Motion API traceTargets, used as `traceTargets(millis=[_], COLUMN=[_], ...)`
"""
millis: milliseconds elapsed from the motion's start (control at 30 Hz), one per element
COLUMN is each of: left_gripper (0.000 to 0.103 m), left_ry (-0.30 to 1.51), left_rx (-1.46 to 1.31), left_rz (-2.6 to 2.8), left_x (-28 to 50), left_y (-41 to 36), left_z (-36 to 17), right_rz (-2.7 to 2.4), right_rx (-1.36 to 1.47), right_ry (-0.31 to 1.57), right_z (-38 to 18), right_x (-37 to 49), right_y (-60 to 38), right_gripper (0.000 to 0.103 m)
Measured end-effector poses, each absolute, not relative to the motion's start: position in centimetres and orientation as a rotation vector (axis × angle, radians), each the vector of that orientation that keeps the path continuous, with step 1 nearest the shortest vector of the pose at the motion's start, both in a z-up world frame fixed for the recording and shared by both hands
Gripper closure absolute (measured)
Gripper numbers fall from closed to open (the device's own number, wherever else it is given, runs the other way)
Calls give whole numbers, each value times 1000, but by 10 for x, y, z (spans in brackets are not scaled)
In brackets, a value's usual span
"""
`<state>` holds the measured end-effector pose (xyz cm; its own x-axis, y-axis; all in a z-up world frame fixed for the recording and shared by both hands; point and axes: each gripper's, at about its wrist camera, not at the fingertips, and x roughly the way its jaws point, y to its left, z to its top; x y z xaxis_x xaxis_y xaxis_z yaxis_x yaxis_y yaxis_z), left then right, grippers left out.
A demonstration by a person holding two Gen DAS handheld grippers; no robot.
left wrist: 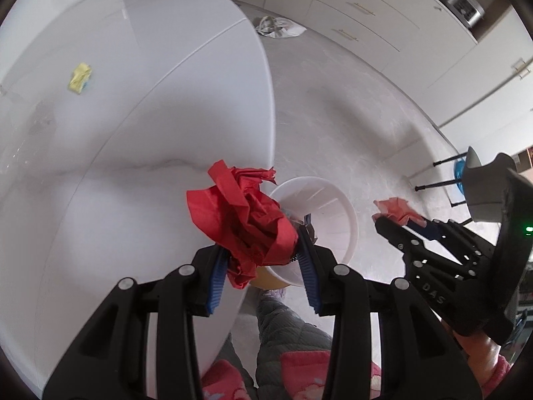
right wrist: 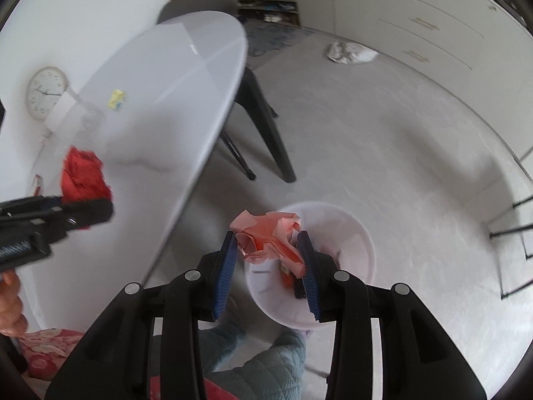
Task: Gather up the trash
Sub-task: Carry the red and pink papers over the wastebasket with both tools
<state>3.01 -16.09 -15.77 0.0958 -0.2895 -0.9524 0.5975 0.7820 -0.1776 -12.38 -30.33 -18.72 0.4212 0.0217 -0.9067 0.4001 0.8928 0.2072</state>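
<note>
My left gripper is shut on a crumpled red paper ball at the table's edge, beside and above the white waste bin on the floor. My right gripper is shut on a crumpled pink paper and holds it over the bin, which has some trash inside. In the left wrist view the right gripper shows at the right with the pink paper. In the right wrist view the left gripper shows at the left with the red ball. A yellow scrap lies on the white table.
The table has black legs beside the bin. A crumpled white and grey bag lies on the floor near the cabinets. A wall clock hangs at the left. My legs are below the grippers.
</note>
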Motion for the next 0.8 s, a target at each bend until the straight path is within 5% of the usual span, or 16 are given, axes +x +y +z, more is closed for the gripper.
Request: traceTargets(millis=[167,233,300,800], left_gripper=[64,64,64,64], left_ry=[1311,1305,1295,1268], left_rx=[336,350,366,446], left_rz=[-699,-706,-714,-793], left_x=[13,8,0,-24], left_y=[-175,-178,-184,-208], left_z=[-156,-155,-153,-150], right_rz=[-257,-289,-316,-477], right_rx=[471,468,466,529], right_ry=[1160,1179,1191,1233], right_z=[-210,-215,-219,-229], right_x=[-126,-125,-127,-165], right_y=[-314,-314,-315,-343], right_gripper=[58,23,12,4])
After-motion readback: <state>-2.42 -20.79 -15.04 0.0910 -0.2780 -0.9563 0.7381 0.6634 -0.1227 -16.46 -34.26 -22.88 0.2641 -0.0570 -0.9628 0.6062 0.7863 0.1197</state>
